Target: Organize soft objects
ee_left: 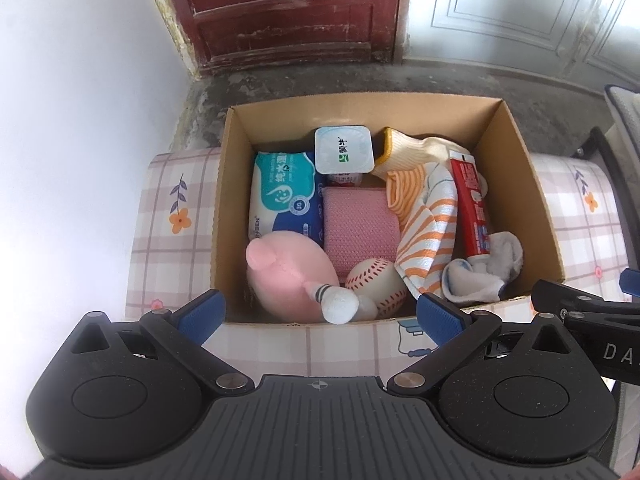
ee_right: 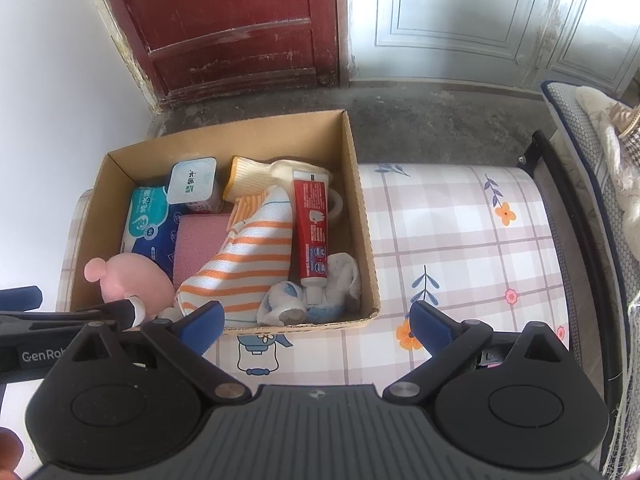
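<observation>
A cardboard box (ee_left: 532, 184) stands on a checked tablecloth (ee_left: 168, 216). It holds a pink plush toy (ee_left: 284, 276), a baseball (ee_left: 376, 286), a pink cloth (ee_left: 360, 232), an orange-striped towel (ee_left: 428, 236), a white sock (ee_left: 484, 276), a glove (ee_left: 404, 148), a wipes pack (ee_left: 280, 196), a yogurt cup (ee_left: 344, 150) and a red toothpaste tube (ee_left: 472, 212). My left gripper (ee_left: 320, 312) is open above the box's near edge. My right gripper (ee_right: 316, 320) is open above the box's near right corner (ee_right: 372, 312). The striped towel (ee_right: 244, 268) and toothpaste tube (ee_right: 314, 228) also show in the right wrist view.
A red wooden door (ee_right: 224, 28) and white panelled wall (ee_right: 472, 16) stand behind the table. Bare tablecloth (ee_right: 460, 240) lies right of the box. A dark-framed chair with bedding (ee_right: 592, 168) stands at the right edge. A white wall (ee_left: 72, 120) is at left.
</observation>
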`<state>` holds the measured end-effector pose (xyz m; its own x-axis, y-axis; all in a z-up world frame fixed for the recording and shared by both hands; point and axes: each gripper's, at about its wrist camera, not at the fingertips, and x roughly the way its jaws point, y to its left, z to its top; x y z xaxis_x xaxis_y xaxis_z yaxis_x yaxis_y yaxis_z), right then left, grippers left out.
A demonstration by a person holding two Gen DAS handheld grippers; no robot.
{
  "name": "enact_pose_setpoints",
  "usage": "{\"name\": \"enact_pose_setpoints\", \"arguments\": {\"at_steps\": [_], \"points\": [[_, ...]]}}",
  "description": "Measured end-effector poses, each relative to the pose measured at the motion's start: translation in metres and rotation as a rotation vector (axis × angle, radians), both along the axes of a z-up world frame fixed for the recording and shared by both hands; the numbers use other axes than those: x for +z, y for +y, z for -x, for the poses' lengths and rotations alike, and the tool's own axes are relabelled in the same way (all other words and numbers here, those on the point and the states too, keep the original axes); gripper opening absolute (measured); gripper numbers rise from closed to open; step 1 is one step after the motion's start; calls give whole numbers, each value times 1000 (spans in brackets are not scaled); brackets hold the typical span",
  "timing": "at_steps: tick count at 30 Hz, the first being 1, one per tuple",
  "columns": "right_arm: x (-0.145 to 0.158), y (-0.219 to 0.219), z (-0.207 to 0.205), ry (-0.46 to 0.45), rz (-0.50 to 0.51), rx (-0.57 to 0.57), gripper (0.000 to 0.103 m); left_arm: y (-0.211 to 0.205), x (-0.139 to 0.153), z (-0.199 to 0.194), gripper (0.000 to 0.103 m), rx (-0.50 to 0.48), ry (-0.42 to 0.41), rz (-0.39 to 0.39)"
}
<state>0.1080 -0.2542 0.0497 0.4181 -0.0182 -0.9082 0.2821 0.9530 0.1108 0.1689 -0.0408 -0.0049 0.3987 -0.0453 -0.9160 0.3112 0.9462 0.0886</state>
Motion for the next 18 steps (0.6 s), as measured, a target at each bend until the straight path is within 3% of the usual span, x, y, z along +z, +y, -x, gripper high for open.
{"name": "enact_pose_setpoints", "arguments": {"at_steps": [18], "points": [[-5,3,-1,28,-19,0,101,1,-3,0,101,1,10,-8]]}}
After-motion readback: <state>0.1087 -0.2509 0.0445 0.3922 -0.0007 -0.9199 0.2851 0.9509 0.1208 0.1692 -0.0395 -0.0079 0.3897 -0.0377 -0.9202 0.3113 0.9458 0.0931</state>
